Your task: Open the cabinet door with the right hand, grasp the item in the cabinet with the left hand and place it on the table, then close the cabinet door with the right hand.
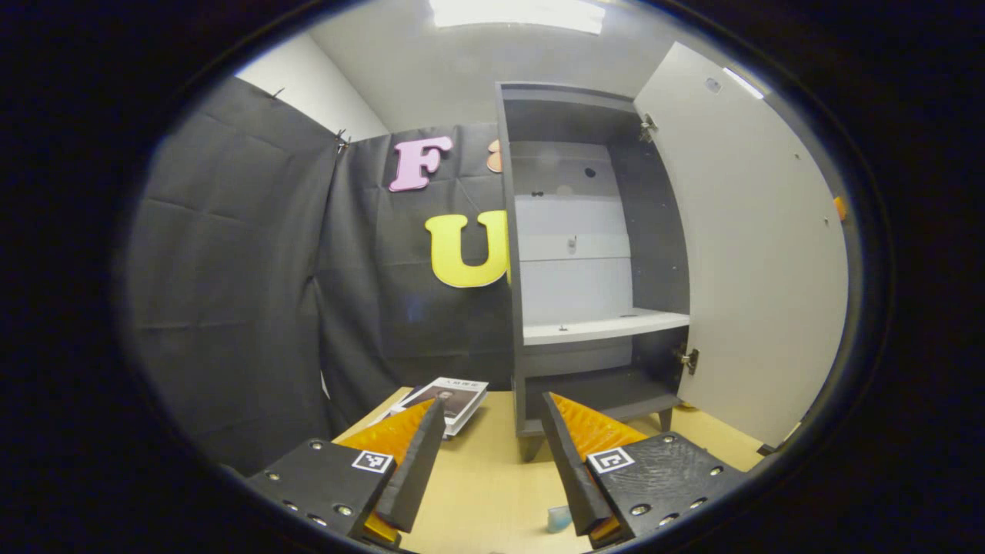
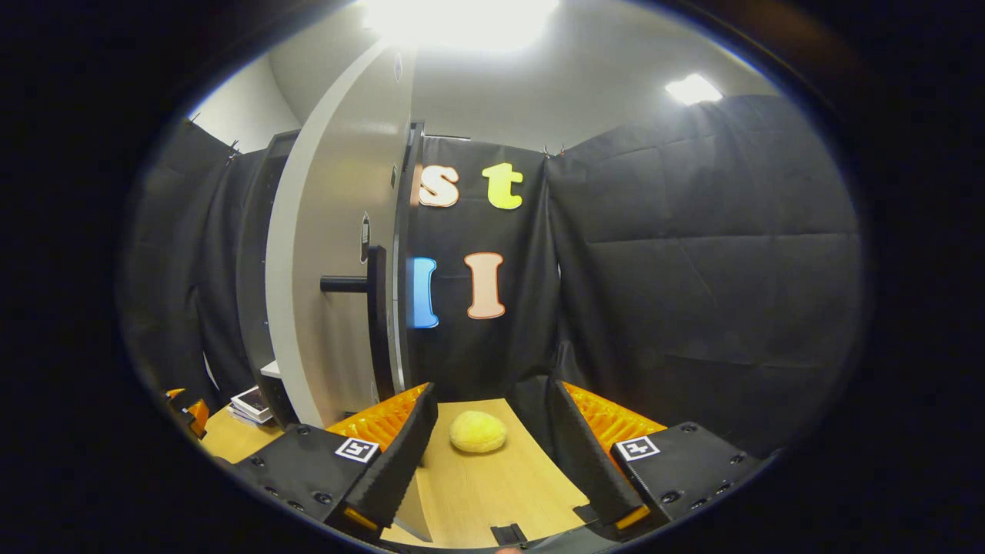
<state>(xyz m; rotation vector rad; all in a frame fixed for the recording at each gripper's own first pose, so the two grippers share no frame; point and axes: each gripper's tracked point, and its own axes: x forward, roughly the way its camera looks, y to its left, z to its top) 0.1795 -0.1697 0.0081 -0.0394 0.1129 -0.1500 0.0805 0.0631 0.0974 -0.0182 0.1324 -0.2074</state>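
The dark cabinet (image 1: 514, 254) stands on the wooden table (image 1: 485, 477) with its pale door (image 1: 758, 254) swung wide to the right. Its white shelf (image 1: 604, 326) and the floor below it look bare. My left gripper (image 1: 493, 405) is open and empty above the table, in front of the cabinet. In the right gripper view the door (image 2: 331, 254) is seen nearly edge-on, with its black handle (image 2: 363, 284) sticking out. My right gripper (image 2: 492, 388) is open and empty, to the right of the door and clear of the handle. A yellow round soft item (image 2: 477, 431) lies on the table between its fingers, farther off.
A small stack of booklets (image 1: 445, 403) lies on the table left of the cabinet, and the booklets (image 2: 252, 403) also show past the door. A small blue object (image 1: 559, 518) sits near the table's front edge. Black cloth walls close in the back and sides.
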